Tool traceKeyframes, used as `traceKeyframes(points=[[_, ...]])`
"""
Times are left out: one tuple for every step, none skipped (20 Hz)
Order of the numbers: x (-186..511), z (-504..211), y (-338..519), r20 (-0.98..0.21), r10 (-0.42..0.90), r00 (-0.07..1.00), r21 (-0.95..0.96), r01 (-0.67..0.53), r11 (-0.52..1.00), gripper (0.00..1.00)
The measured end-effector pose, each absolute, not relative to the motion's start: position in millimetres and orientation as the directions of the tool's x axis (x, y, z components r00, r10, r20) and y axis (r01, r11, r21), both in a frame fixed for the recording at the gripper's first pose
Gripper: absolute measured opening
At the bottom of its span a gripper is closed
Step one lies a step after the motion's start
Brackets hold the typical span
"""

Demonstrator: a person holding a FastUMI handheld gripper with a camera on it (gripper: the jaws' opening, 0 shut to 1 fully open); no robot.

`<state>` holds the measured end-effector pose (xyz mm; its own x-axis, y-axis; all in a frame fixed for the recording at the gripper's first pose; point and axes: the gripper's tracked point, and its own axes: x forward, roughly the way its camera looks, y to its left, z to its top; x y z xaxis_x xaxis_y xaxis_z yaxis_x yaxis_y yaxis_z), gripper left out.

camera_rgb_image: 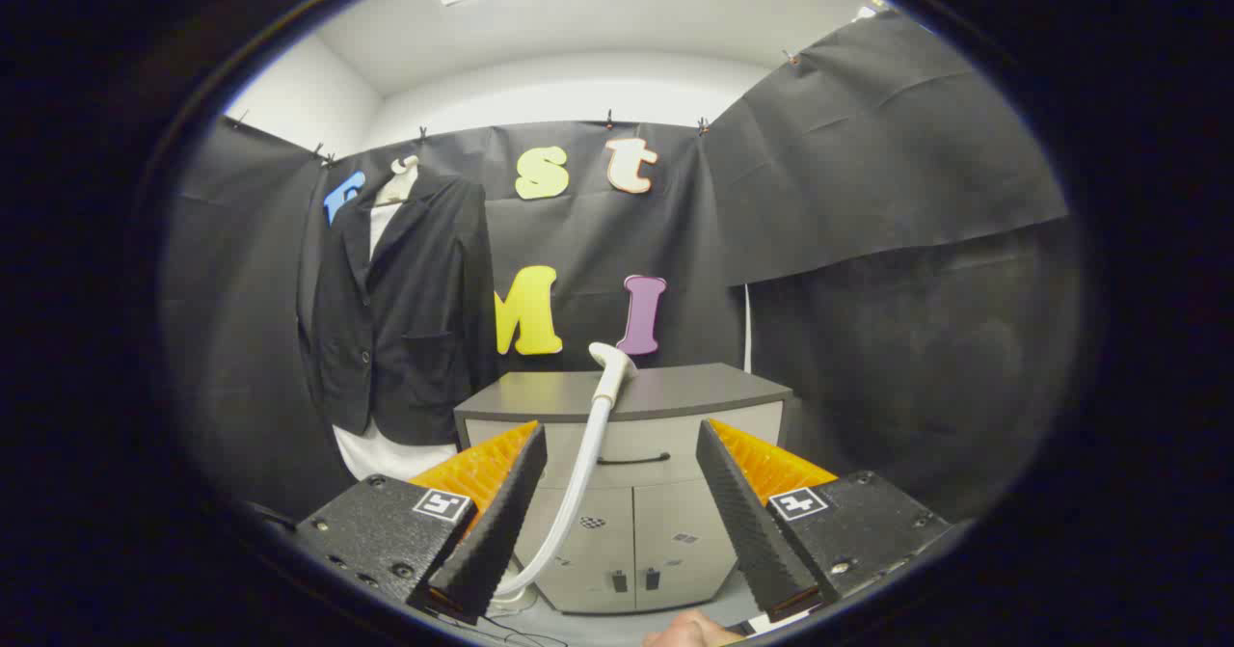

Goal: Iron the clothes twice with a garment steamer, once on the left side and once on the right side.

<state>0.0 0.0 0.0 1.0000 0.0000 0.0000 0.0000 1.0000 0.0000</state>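
The ironing looks not yet begun. The gripper [622, 435] is released, its fingers spread wide with nothing between them, well short of the steamer [611, 365].

The steamer head is a pale, smooth, rounded plastic nozzle resting on the near edge of the cabinet [675, 391] top, straight ahead beyond the fingers. Its hose [576, 483], white and flexible, hangs in a long curve down the cabinet front toward the floor, passing just inside the left finger in the view.

The jacket [410, 310] hangs on the far wall to the left of the cabinet, well apart from the steamer. It is dark, matte woven cloth with lapels, a button and a patch pocket, worn over a white shirt [386, 454] whose hem shows below it.

The cabinet is a boxy unit with a dark flat top, pale fronts, a slim dark handle and two lower doors.

Everything is left to do: grasp the steamer, carry it to the jacket, then pass down the left side and the right side. A hand [689, 631] shows at the near edge below the fingers.
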Motion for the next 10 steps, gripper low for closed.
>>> traceKeyframes(points=[[0.6,2.0,0.2,0.007,0.003,1.0,0.003,-0.003,1.0,0.98],[1.8,2.7,-1.4,0.01,0.002,1.0,0.002,-0.003,1.0,0.98],[2.9,3.7,-1.6,0.013,0.002,1.0,0.002,-0.002,1.0,0.97],[3.2,4.6,-1.1,0.013,0.002,1.0,0.002,-0.002,1.0,0.97],[3.8,5.2,-0.5,0.015,0.002,1.0,0.006,-0.002,1.0,0.97],[4.7,6.2,0.5,0.016,0.003,1.0,0.011,-0.003,1.0,0.97],[5.0,7.1,1.2,0.017,0.004,1.0,0.016,-0.004,1.0,0.97],[6.0,8.0,0.8,0.018,0.003,1.0,0.021,-0.003,1.0,0.97],[7.3,7.0,0.8,0.017,0.001,1.0,0.023,-0.002,1.0,0.97],[8.1,6.8,1.1,0.015,-0.001,1.0,0.025,0.001,1.0,0.98]])
